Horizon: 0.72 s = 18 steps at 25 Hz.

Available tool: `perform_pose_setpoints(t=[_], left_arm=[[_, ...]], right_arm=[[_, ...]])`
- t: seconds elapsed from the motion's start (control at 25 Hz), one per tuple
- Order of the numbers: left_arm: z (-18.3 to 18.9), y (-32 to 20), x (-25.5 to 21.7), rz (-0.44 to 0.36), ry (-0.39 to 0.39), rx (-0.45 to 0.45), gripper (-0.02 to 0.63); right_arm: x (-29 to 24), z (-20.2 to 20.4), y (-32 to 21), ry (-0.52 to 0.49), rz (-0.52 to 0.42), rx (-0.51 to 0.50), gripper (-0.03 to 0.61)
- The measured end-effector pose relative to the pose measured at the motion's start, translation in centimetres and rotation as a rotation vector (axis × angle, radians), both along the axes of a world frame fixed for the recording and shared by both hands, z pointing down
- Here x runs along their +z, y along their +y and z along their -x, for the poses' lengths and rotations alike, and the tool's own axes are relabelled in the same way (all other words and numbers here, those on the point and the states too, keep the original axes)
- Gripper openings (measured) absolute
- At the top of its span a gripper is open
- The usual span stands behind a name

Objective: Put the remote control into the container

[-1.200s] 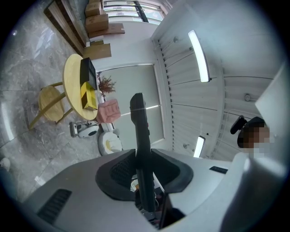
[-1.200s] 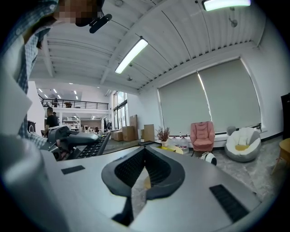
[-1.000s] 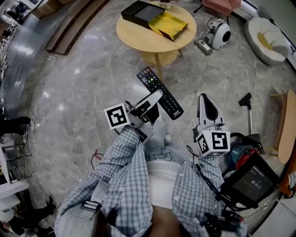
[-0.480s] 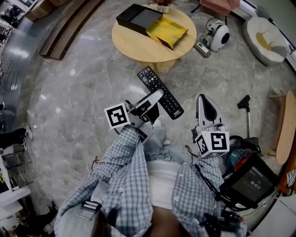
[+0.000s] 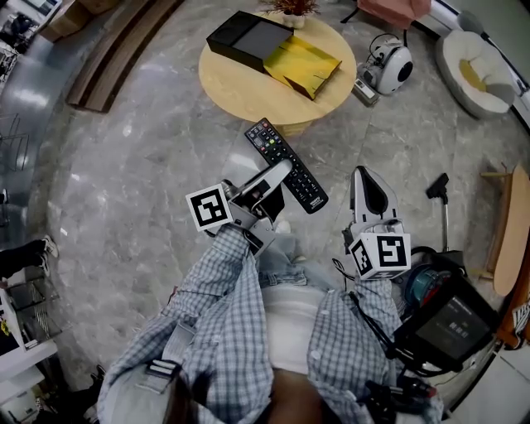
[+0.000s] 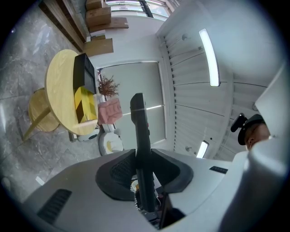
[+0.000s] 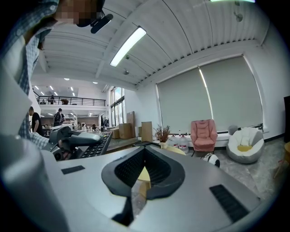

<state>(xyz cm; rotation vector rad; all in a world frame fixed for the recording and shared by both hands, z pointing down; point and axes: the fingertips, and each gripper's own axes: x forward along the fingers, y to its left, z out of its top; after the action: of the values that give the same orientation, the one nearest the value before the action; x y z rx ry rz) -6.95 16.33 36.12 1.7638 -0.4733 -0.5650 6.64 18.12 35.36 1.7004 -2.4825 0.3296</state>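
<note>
A black remote control (image 5: 300, 178) with coloured buttons is held above the marble floor, my left gripper (image 5: 280, 174) shut on it near its middle. In the left gripper view the remote (image 6: 139, 122) stands edge-on between the dark pads. The container, a black box (image 5: 251, 35) with a yellow flap (image 5: 303, 56), lies on a round wooden table (image 5: 248, 87) ahead; it also shows as the black box (image 6: 87, 72) in the left gripper view. My right gripper (image 5: 369, 186) hangs to the right of the remote, shut and empty, its pads meeting (image 7: 145, 152).
A white round robot toy (image 5: 389, 62) and a white beanbag seat (image 5: 484, 70) sit right of the table, a pink armchair (image 5: 397, 8) behind. A black-handled tool (image 5: 441, 186) and a wooden seat (image 5: 512, 228) lie at the right. Wooden planks (image 5: 116, 50) lie far left.
The table with its box sits slightly lower in the head view than before. Both grippers and the remote hold the same places.
</note>
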Motion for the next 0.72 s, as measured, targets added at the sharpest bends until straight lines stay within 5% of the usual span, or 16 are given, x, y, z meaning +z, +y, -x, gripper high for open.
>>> perform_pose_setpoints(t=[0.72], left_arm=[[0.13,-0.26,-0.14,-0.013,-0.015,-0.001,0.112]], right_arm=[[-0.44,-0.28,-0.08,0.011,-0.018,0.010,0.006]])
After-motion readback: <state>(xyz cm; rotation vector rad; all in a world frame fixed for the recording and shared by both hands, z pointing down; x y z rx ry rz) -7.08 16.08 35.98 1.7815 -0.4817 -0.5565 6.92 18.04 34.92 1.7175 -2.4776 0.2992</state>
